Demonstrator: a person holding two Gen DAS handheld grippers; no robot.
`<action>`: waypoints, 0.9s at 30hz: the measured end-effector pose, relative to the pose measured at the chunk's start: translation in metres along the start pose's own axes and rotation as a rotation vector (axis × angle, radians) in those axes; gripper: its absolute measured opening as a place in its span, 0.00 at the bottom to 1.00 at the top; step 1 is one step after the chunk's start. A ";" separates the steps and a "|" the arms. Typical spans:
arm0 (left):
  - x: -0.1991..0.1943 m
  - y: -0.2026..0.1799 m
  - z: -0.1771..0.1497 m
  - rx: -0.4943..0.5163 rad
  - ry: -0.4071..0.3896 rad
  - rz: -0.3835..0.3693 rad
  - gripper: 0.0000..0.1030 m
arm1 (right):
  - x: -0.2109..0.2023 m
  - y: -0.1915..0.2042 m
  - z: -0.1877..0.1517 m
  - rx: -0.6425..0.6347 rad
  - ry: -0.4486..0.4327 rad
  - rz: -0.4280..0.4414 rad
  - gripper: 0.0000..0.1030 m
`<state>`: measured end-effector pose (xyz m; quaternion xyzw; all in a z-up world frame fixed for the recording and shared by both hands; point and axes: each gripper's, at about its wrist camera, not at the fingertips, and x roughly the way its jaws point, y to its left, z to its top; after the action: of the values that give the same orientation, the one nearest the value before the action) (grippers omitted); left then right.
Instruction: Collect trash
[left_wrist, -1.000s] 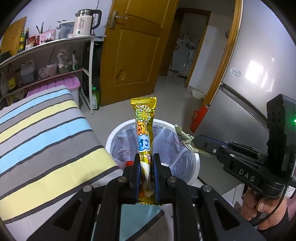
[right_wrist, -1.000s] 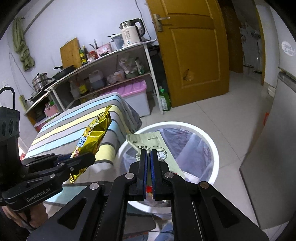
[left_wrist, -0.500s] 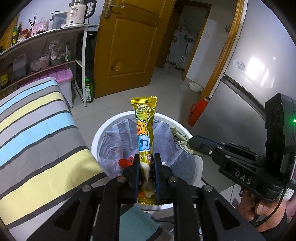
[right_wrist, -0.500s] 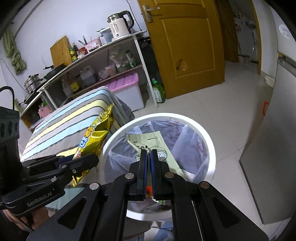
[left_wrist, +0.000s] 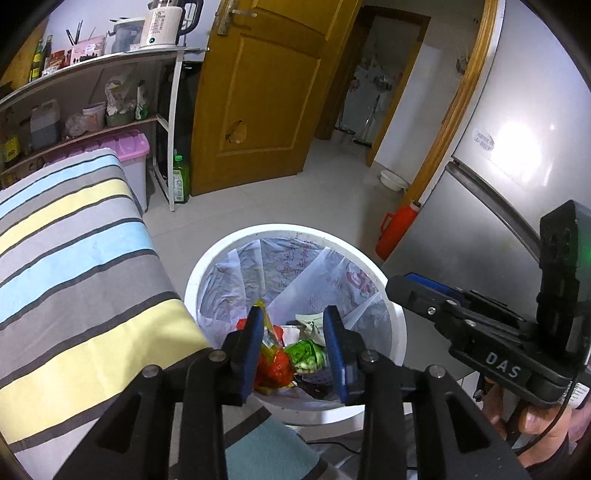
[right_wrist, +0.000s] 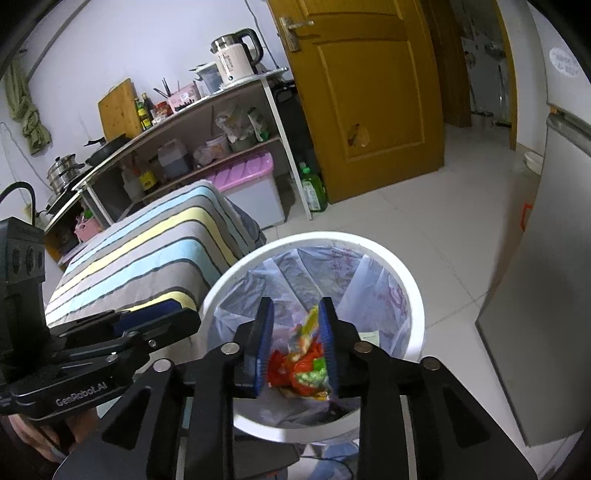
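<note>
White round plastic bin (left_wrist: 391, 314) with a clear liner, both grippers above it.
Only the left view shows the orange flask (left_wrist: 397, 230); left gripper (left_wrist: 293, 328) and right gripper (right_wrist: 297, 317) tilt down, jaws opening, gripping nothing.

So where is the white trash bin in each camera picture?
Left wrist view: the white trash bin sits low in the middle, beyond the left gripper.
Right wrist view: low in the middle, beyond the right gripper.
Shared landmark: the striped cloth, left of it.

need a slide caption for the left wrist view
Left tool opening, empty, above the lined white bin, wrappers lying inside.
</note>
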<state>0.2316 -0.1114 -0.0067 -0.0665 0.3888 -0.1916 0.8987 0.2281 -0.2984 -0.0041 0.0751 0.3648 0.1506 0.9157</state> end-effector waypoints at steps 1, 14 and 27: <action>-0.003 0.000 -0.001 -0.001 -0.005 0.002 0.34 | -0.004 0.003 0.000 -0.005 -0.007 -0.002 0.34; -0.064 -0.001 -0.022 -0.006 -0.093 0.037 0.37 | -0.058 0.044 -0.022 -0.079 -0.097 -0.040 0.40; -0.123 -0.006 -0.059 0.011 -0.170 0.061 0.43 | -0.104 0.076 -0.069 -0.148 -0.131 -0.059 0.43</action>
<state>0.1109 -0.0666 0.0371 -0.0656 0.3120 -0.1600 0.9342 0.0915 -0.2590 0.0322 0.0062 0.2940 0.1451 0.9447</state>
